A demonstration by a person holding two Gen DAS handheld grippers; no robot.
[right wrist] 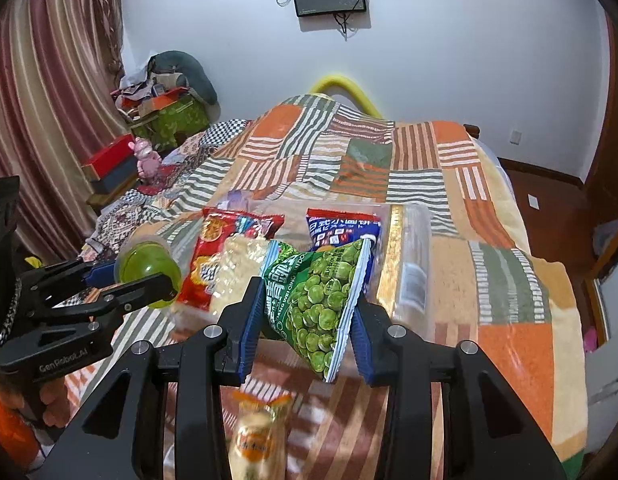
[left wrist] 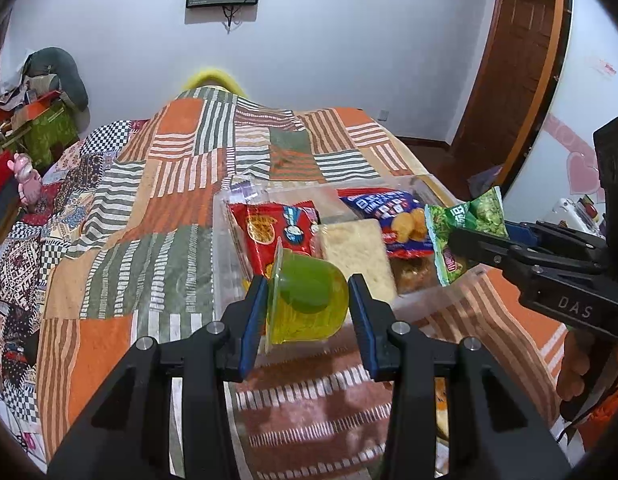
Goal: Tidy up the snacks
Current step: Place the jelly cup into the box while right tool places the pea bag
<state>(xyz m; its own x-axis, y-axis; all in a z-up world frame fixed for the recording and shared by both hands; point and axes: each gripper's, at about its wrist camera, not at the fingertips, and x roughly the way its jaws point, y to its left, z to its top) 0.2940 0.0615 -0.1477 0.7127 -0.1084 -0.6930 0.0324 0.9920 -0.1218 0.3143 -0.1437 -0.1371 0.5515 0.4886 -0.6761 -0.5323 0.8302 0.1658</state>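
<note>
My left gripper (left wrist: pixel 307 294) is shut on a green jelly cup (left wrist: pixel 309 304), held tilted just above the near edge of a clear plastic box (left wrist: pixel 221 240) on the bed. The box holds a red snack bag (left wrist: pixel 277 228), a blue snack bag (left wrist: pixel 393 216) and a pale cracker pack (left wrist: pixel 357 252). My right gripper (right wrist: pixel 307 300) is shut on a green pea bag (right wrist: pixel 317 296), which hangs over the box's near right side (right wrist: pixel 413 264). In the right wrist view the left gripper (right wrist: pixel 149 274) with the jelly cup (right wrist: pixel 147 266) shows at the left.
A patchwork blanket (left wrist: pixel 169 208) covers the bed. A yellow wrapped snack (right wrist: pixel 261 436) lies on it below my right gripper. Boxes and a pink toy (right wrist: pixel 145 158) crowd the far left by the curtain. A wooden door (left wrist: pixel 521 60) stands at the right.
</note>
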